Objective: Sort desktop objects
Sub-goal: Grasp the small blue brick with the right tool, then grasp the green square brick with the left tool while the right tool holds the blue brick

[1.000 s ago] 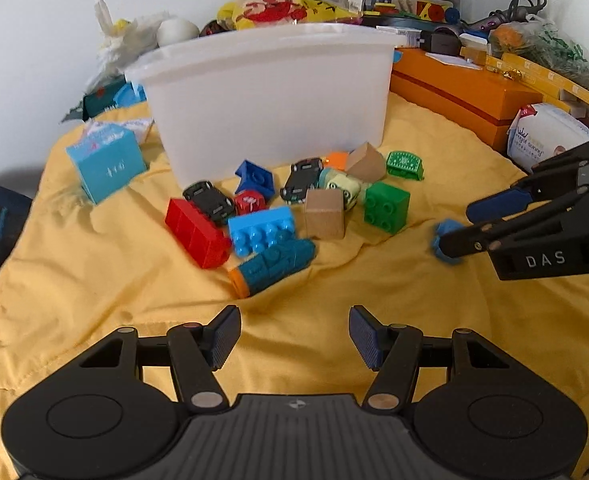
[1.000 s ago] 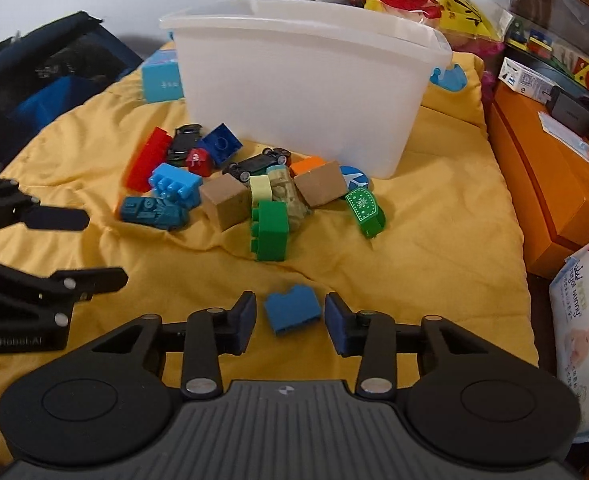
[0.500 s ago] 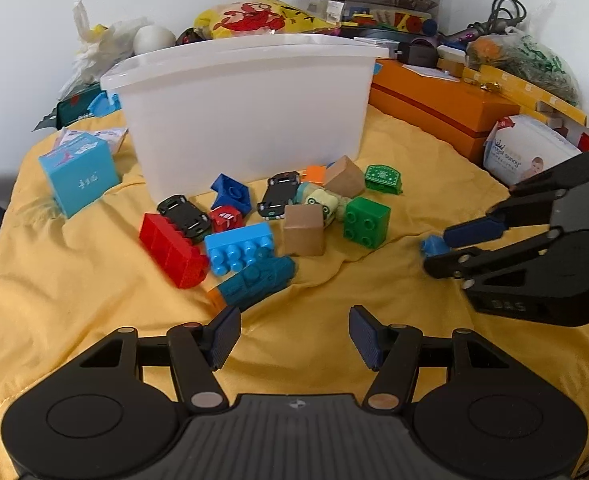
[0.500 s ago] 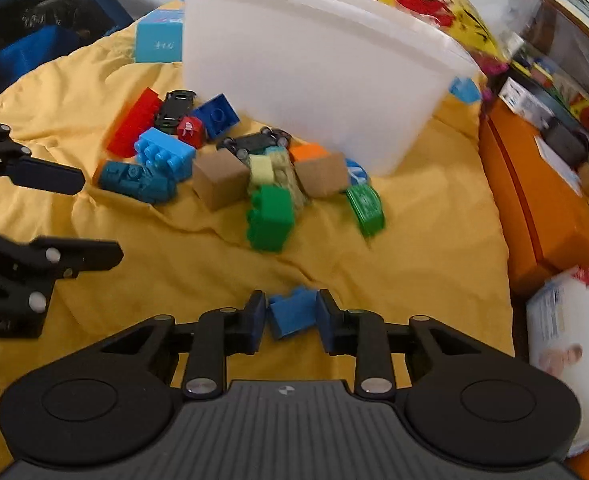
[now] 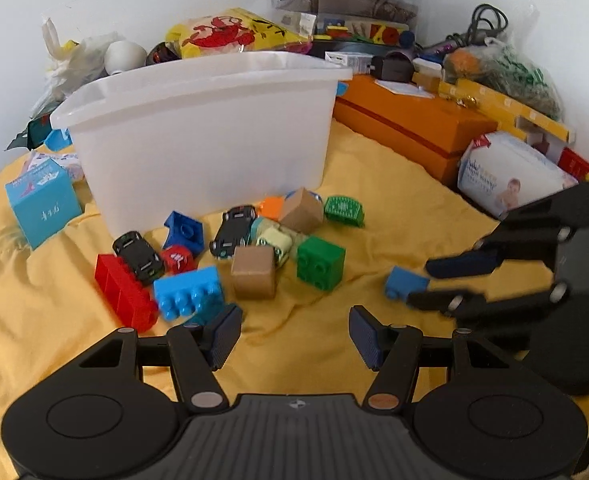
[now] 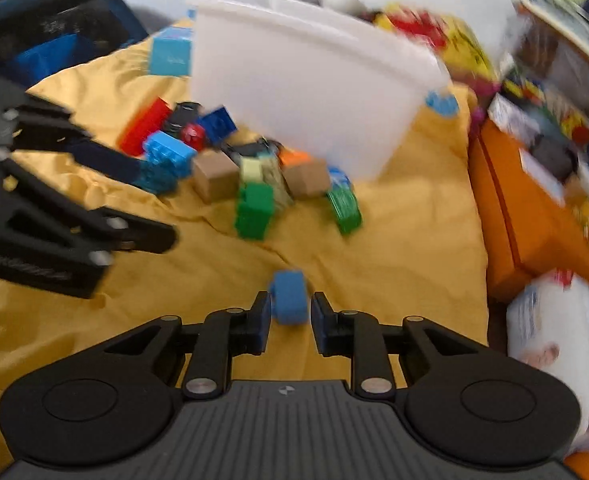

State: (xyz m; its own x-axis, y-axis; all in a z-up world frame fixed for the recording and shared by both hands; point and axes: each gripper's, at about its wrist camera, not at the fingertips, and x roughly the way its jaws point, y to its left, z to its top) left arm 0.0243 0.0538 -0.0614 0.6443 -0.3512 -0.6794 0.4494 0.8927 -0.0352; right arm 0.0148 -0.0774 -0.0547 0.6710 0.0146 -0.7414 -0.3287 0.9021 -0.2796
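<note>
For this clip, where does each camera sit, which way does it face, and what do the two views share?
Left wrist: sits on the left gripper, looking down along its open fingers at the toy pile before the white bin; the right gripper enters from the right.
Right wrist: sits on the right gripper, jaws closing on a small blue block; the left gripper enters from the left.
Shared: the bin, yellow cloth, green brick, blue block and orange box.

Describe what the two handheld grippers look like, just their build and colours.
Both are matte black plastic. The left gripper has a ribbed body, two round side discs, silver and copper pivot rivets, and dark blue textured finger pads. The right gripper matches it, with faint lettering on its side.
</note>
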